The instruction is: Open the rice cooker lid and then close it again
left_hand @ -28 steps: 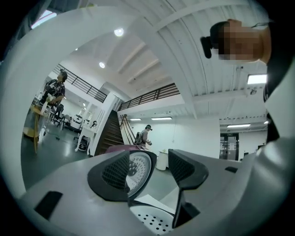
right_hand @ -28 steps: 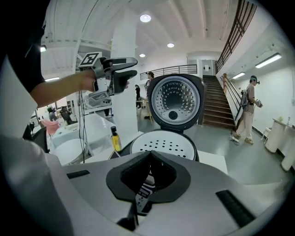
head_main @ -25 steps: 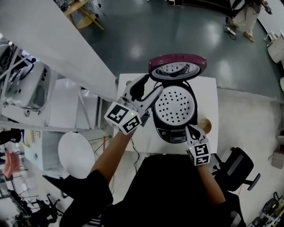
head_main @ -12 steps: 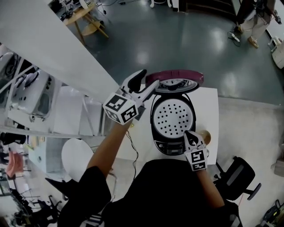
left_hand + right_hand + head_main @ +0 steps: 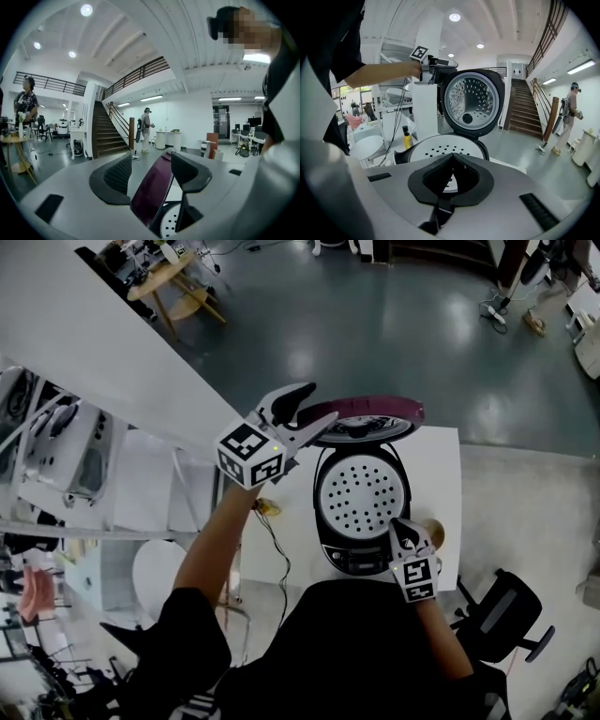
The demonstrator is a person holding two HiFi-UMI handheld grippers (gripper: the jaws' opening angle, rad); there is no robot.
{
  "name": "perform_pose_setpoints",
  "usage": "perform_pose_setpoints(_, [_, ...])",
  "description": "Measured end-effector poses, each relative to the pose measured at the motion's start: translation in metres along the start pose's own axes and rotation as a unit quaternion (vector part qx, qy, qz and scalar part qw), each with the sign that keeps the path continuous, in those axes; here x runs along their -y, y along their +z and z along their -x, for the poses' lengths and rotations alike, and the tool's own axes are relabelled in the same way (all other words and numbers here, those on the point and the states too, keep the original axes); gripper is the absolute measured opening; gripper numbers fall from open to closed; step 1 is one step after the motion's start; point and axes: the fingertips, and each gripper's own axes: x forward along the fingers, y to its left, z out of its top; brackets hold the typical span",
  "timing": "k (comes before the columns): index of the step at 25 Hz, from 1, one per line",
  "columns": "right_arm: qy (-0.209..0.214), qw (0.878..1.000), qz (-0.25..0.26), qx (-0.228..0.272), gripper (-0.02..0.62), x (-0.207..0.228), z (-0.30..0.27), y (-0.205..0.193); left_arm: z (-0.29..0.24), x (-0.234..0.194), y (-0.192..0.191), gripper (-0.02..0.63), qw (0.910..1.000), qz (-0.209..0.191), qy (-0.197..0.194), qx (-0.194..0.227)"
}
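From above, one rice cooker [image 5: 361, 521] sits on the white desk [image 5: 441, 460]. Its single maroon lid [image 5: 370, 414] is swung up at the back, and one white plate [image 5: 364, 491] full of holes shows over the pot. There are two grippers. The left gripper [image 5: 317, 407] is up at the lid's left edge, with its two fingers spread either side of the rim. The right gripper [image 5: 405, 526] sits low at the cooker's front right corner. Just beside it stands one small tan round thing [image 5: 437, 532]. One yellow bottle [image 5: 266, 508] shows to the left of the cooker.

In the left gripper view, the lid's rim runs up between the two fingers. It lies close to the right-hand one, and floor shows in the gap on the other side, so they are apart and not clamped on it. Two people stand beyond, one at the far left [image 5: 26, 101] and one by the single staircase [image 5: 105, 133].

In the right gripper view, that gripper's two fingers meet tip to tip with nothing between them, facing the cooker's front. The lid stands upright with its round holed inner face turned this way. One person [image 5: 568, 119] stands at the right.
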Motion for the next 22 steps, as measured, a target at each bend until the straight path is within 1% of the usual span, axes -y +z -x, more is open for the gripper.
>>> perform_pose_setpoints(2, [-0.001, 1.000, -0.007, -0.002, 0.000, 0.002, 0.001, -0.003, -0.006, -0.004, -0.001, 0.242, 0.9994, 0.031, -0.013, 0.000])
perform_pose_setpoints(4, [-0.003, 1.000, -0.019, -0.002, 0.000, 0.005, 0.002, -0.006, -0.009, -0.012, -0.001, 0.242, 0.9977, 0.065, -0.018, 0.005])
perform_pose_setpoints(6, [-0.008, 0.999, -0.032, -0.003, 0.000, 0.010, 0.004, -0.010, -0.011, -0.019, -0.001, 0.243, 0.9965, 0.080, -0.024, 0.000])
perform_pose_setpoints(8, [-0.016, 0.999, -0.039, -0.004, 0.000, 0.017, 0.005, -0.013, -0.016, -0.018, -0.005, 0.242, 0.9968, 0.069, -0.037, -0.018])
perform_pose_setpoints(11, [-0.025, 0.999, -0.047, -0.003, 0.000, 0.024, 0.008, -0.016, -0.025, -0.008, -0.010, 0.240, 0.9961, 0.031, -0.065, -0.051])
perform_pose_setpoints(14, [-0.031, 0.998, -0.052, 0.000, 0.000, 0.028, 0.011, -0.015, -0.031, -0.002, -0.009, 0.206, 0.9942, 0.020, -0.086, -0.061])
perform_pose_setpoints(19, [-0.037, 0.998, -0.055, 0.003, 0.000, 0.029, 0.014, -0.016, -0.030, 0.005, -0.010, 0.168, 0.9924, 0.000, -0.102, -0.070])
perform_pose_setpoints(22, [-0.039, 0.998, -0.055, 0.003, 0.000, 0.029, 0.018, -0.017, -0.027, 0.017, -0.011, 0.142, 0.9883, -0.016, -0.124, -0.088])
